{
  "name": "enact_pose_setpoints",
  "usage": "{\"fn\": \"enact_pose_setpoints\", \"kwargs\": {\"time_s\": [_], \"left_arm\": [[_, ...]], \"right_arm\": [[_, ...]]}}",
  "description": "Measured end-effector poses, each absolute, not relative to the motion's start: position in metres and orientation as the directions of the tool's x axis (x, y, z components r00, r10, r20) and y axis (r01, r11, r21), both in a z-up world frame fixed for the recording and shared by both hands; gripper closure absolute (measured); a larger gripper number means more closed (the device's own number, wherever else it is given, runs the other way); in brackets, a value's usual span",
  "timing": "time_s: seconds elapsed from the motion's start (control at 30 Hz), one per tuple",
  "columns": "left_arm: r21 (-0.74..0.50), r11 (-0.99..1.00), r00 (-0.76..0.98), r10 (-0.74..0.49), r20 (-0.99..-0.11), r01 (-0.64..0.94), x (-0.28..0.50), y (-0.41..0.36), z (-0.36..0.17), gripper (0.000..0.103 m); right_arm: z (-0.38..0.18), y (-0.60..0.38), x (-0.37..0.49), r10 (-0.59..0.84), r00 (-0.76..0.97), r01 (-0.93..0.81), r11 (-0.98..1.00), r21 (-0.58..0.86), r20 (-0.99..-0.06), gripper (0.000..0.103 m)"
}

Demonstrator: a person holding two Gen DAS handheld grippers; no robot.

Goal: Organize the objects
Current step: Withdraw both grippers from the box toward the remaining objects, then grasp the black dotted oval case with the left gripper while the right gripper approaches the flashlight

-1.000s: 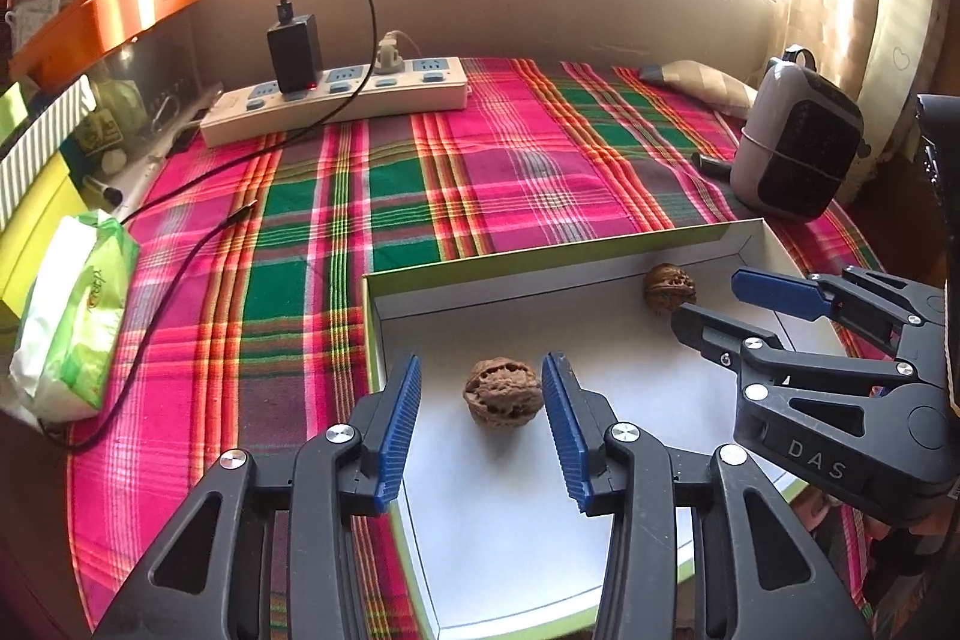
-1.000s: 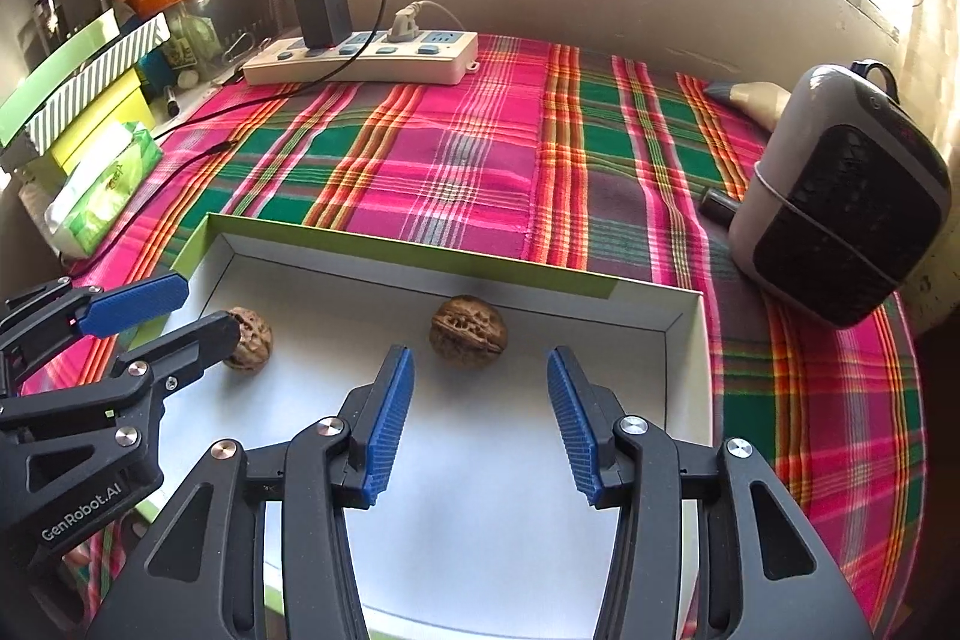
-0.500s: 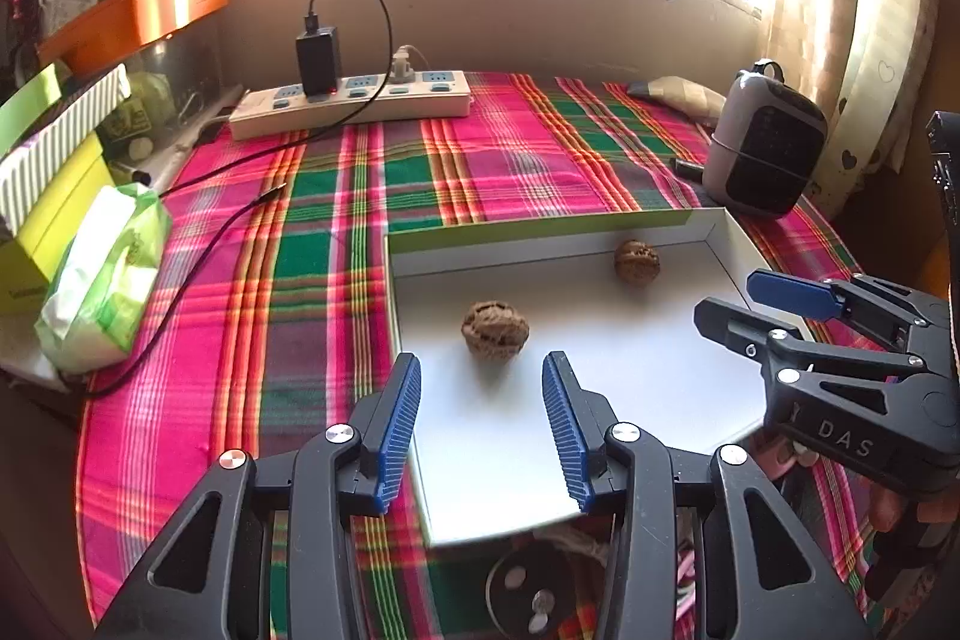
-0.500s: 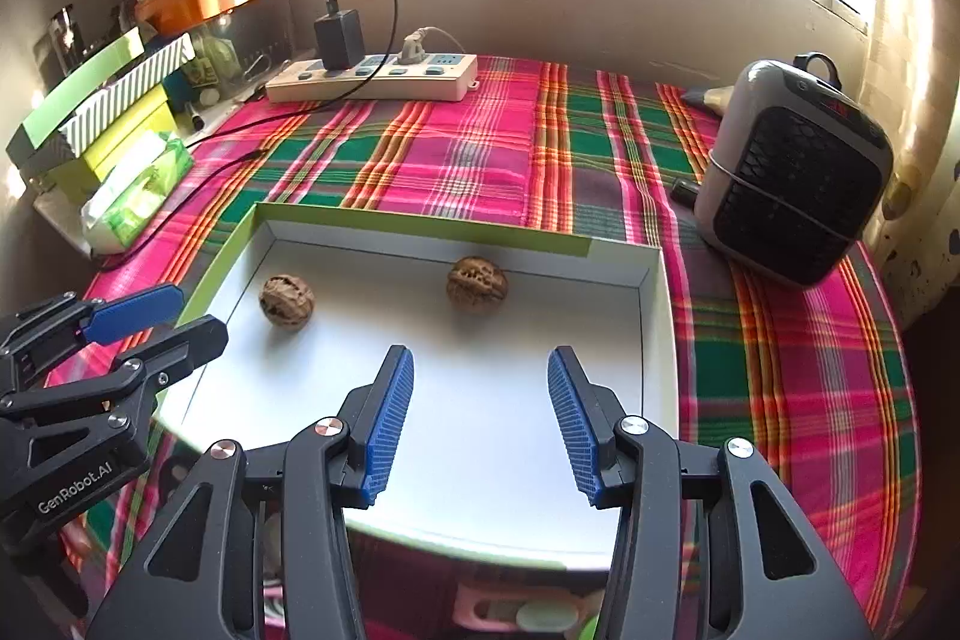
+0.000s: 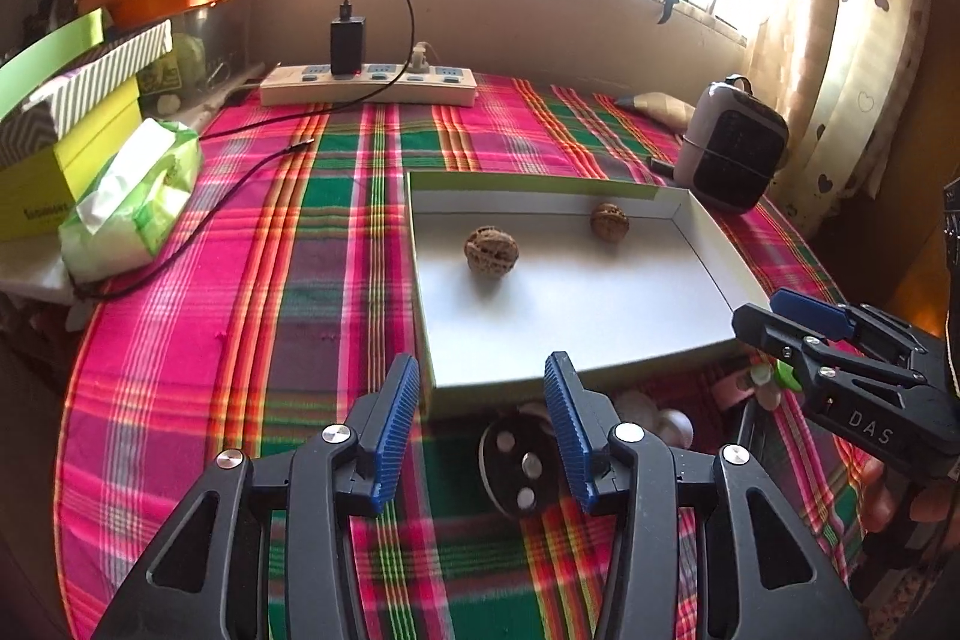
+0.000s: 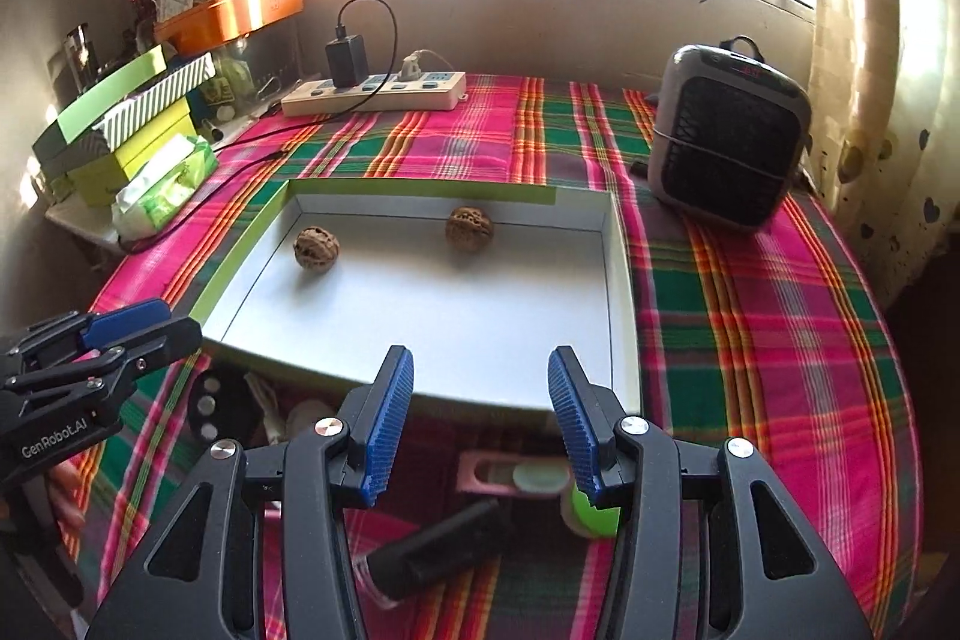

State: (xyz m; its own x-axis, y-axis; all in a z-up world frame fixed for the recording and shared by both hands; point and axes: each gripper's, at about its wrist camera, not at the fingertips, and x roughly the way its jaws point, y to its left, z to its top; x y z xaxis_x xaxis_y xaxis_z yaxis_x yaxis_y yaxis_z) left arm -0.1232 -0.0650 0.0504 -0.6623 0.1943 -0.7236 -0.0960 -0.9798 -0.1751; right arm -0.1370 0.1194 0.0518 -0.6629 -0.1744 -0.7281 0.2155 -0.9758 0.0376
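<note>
Two brown walnuts point(image 5: 492, 250) point(image 5: 609, 220) lie in a white tray with a green rim point(image 5: 528, 184) on the plaid cloth; the right wrist view shows the same walnuts point(image 6: 316, 248) point(image 6: 470, 228). My left gripper point(image 5: 480, 370) hovers over the tray's near edge, its jaws opening with nothing between them. My right gripper point(image 6: 480, 358) is open and empty over the same edge, farther right. Each gripper shows in the other's view point(image 5: 759, 313) point(image 6: 174, 319). Below the tray lie a black disc point(image 5: 519, 466), a black cylinder point(image 6: 438, 544), a pink piece point(image 6: 510, 472) and a green cap point(image 6: 591, 514).
A power strip point(image 5: 369, 85) with a black charger and cable sits at the back. A grey heater point(image 6: 729, 148) stands at the right. A green tissue pack point(image 5: 132, 202) and stacked boxes point(image 5: 60, 142) line the left edge.
Both grippers have drawn back from the walnuts toward the tray's near edge. The small items below the tray have come into view. Both walnuts stay where they were.
</note>
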Motion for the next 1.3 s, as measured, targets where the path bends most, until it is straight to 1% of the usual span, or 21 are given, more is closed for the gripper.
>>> {"fn": "enact_pose_setpoints", "kwargs": {"time_s": [0.27,0.4,0.5,0.53,0.73,1.0,1.13,1.2,1.3], "left_arm": [[-0.211,-0.970,-0.623,0.237,-0.745,-0.118,-0.113,-0.061,0.034,0.058],[-0.208,-0.969,-0.608,0.245,-0.755,-0.133,-0.110,-0.055,0.026,0.058],[-0.204,-0.969,-0.599,0.248,-0.761,-0.143,-0.111,-0.052,0.023,0.058],[-0.203,-0.969,-0.600,0.247,-0.761,-0.141,-0.112,-0.052,0.022,0.058],[-0.217,-0.969,-0.585,0.243,-0.774,-0.116,-0.119,-0.055,0.013,0.058],[-0.235,-0.965,-0.584,0.258,-0.770,-0.118,-0.119,-0.057,0.013,0.059],[-0.230,-0.967,-0.585,0.250,-0.772,-0.109,-0.119,-0.059,0.013,0.066],[-0.245,-0.964,-0.586,0.257,-0.769,-0.102,-0.119,-0.062,0.013,0.073],[-0.246,-0.965,-0.594,0.249,-0.765,-0.087,-0.117,-0.066,0.013,0.078]], "right_arm": [[0.047,0.127,-0.106,-0.173,-0.677,0.199,-0.979,0.049,-0.715,0.055],[0.043,0.129,-0.093,-0.170,-0.679,0.194,-0.980,0.049,-0.714,0.054],[0.041,0.133,-0.085,-0.174,-0.678,0.189,-0.980,0.059,-0.714,0.049],[0.040,0.134,-0.083,-0.171,-0.678,0.185,-0.981,0.060,-0.715,0.049],[0.031,0.137,-0.075,-0.165,-0.664,0.168,-0.983,0.070,-0.730,0.049],[0.024,0.137,-0.072,-0.160,-0.650,0.155,-0.985,0.077,-0.743,0.049],[0.021,0.136,-0.072,-0.162,-0.640,0.150,-0.985,0.085,-0.751,0.049],[0.020,0.134,-0.073,-0.163,-0.636,0.146,-0.985,0.090,-0.755,0.049],[0.018,0.130,-0.076,-0.173,-0.624,0.139,-0.984,0.110,-0.762,0.049]]}}
